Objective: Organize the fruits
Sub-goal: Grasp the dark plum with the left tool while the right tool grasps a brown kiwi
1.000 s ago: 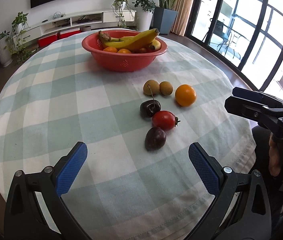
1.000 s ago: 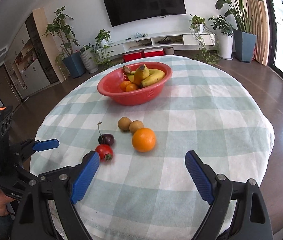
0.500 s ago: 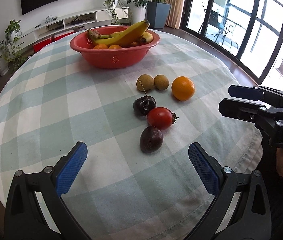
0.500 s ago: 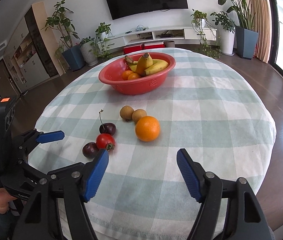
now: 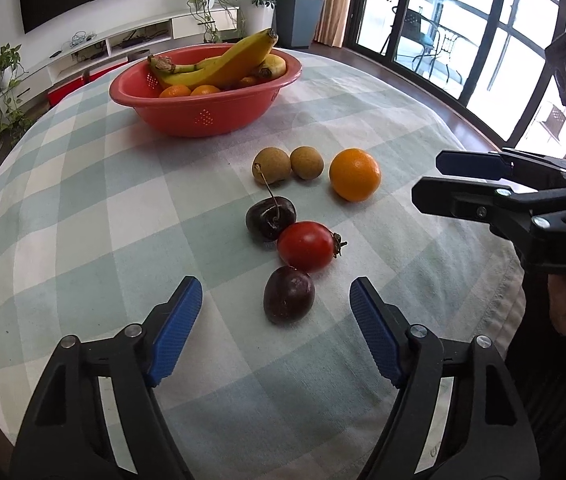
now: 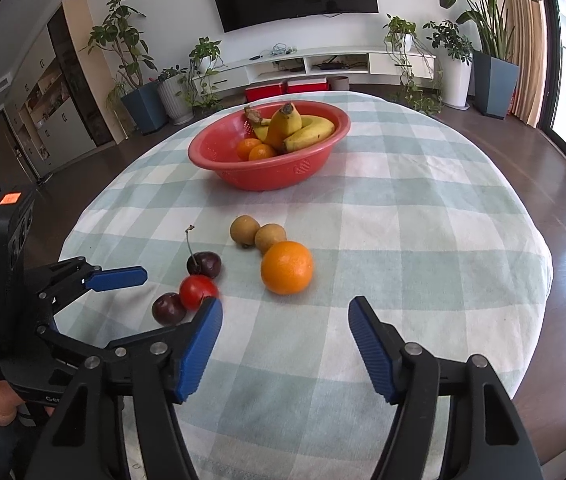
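— Where are the fruits?
— Loose on the desk (image 5: 63,208): plum (image 5: 289,300), tomato (image 5: 307,246), cherry (image 5: 271,218), two longans (image 5: 287,163) and an orange (image 5: 355,175); bananas (image 5: 227,66) fill the red bowl (image 5: 203,114).

— And the jaws?
— Left gripper (image 5: 275,312): closing, apart, nothing clamped, plum just ahead. Right gripper (image 6: 285,322): closing too, apart, empty, near the orange.
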